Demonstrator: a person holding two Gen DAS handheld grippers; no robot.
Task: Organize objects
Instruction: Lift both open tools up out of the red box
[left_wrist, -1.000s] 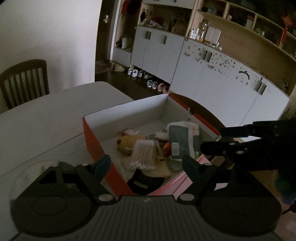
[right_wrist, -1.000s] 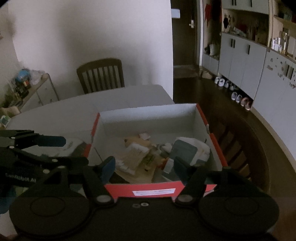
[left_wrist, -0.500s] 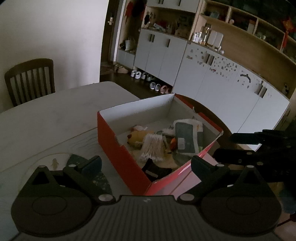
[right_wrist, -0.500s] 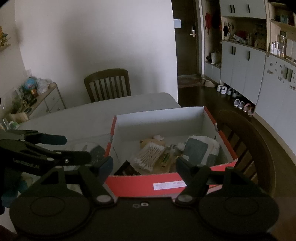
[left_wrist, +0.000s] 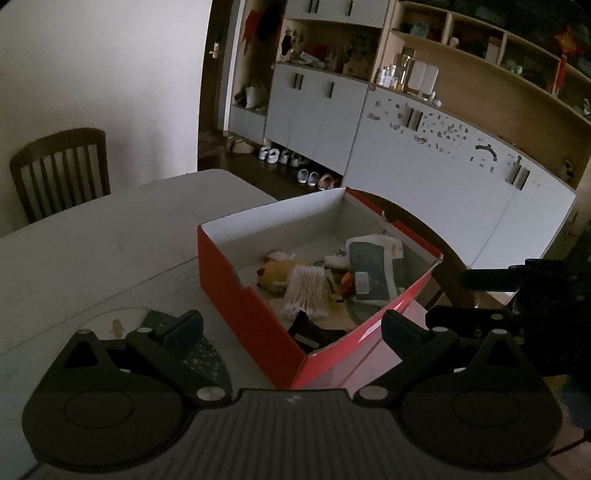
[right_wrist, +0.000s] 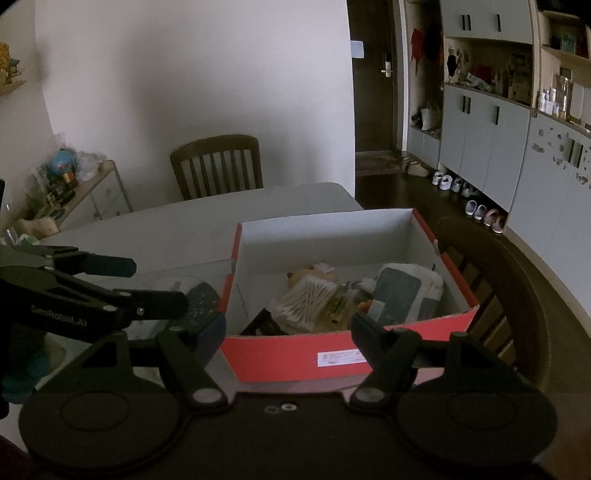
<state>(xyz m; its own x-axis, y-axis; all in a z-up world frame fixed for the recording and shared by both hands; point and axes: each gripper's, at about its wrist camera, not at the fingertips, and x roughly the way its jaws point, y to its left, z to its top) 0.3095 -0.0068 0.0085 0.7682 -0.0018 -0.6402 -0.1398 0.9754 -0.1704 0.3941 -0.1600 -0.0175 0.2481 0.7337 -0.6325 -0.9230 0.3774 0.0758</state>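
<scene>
Red cardboard box (right_wrist: 332, 354) on table (left_wrist: 92, 236), near its edge, open-topped. Inside: cotton swab bundle (right_wrist: 306, 302), yellow plush toy (left_wrist: 275, 275), grey pouch (right_wrist: 399, 291). Left gripper (left_wrist: 291, 325) jaws spread wide, straddling near box corner, no contact seen. Right gripper (right_wrist: 288, 328) jaws spread, just opened further, level with box front wall, nothing pinched.

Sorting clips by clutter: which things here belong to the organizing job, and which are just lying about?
Job:
red box
cotton swabs
yellow plush toy
grey-and-white pouch
both tongs, open: left, right

Lying about:
chair
shoes
wall cabinets
</scene>
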